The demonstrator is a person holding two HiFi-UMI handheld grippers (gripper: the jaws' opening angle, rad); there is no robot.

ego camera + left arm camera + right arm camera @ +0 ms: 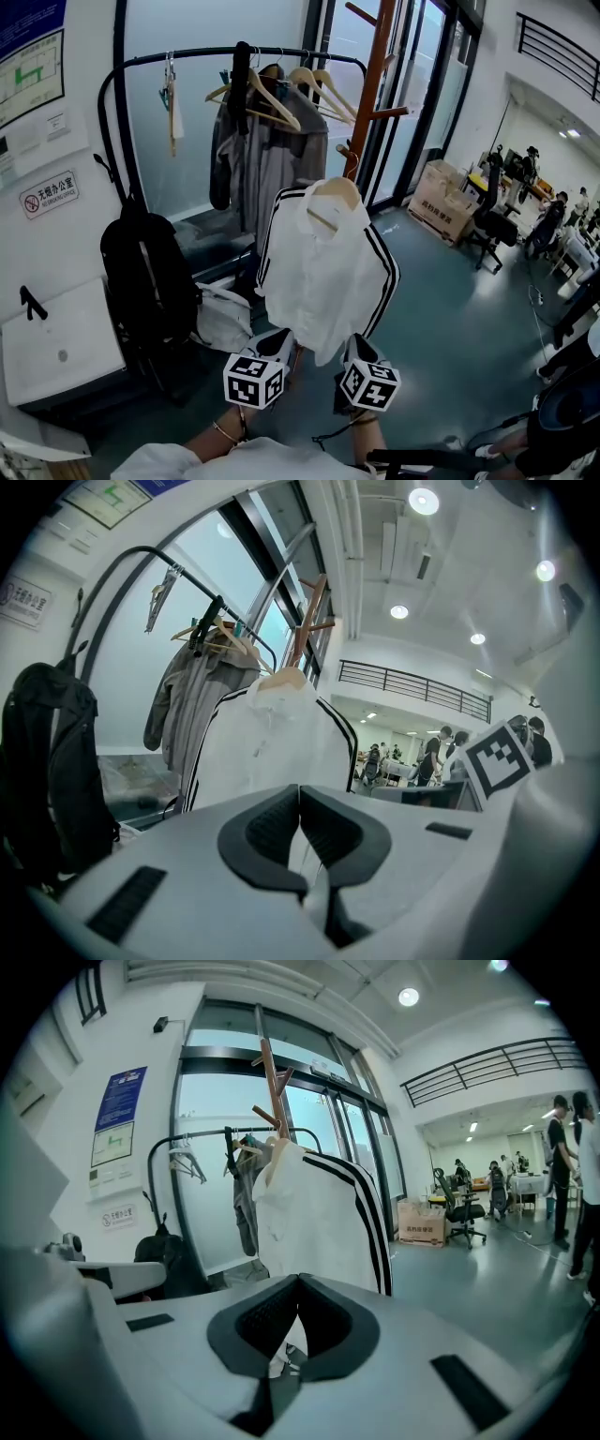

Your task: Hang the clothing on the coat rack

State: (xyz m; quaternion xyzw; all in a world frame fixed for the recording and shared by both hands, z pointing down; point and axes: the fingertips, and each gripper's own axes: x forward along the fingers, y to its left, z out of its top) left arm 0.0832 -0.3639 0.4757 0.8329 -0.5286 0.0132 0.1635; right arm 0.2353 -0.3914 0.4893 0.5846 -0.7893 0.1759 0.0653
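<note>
wall sign (49,194) at 9 o'clock: red prohibition circle plus chinese characters, too small to read. cardboard box (441,202) at 2 o'clock bore dark print, illegible. white jacket (323,272) with black stripes down sleeves hung at centre on wooden hanger (337,192). hanger top sat just beside peg of wooden coat rack (373,75) at 12 o'clock; contact unclear. left gripper (299,794) and right gripper (298,1283) were each pressed together, pinching jacket's lower hem.

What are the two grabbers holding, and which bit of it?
Both the left gripper and the right gripper pinch the bottom hem of the white jacket, which is on its wooden hanger.
</note>
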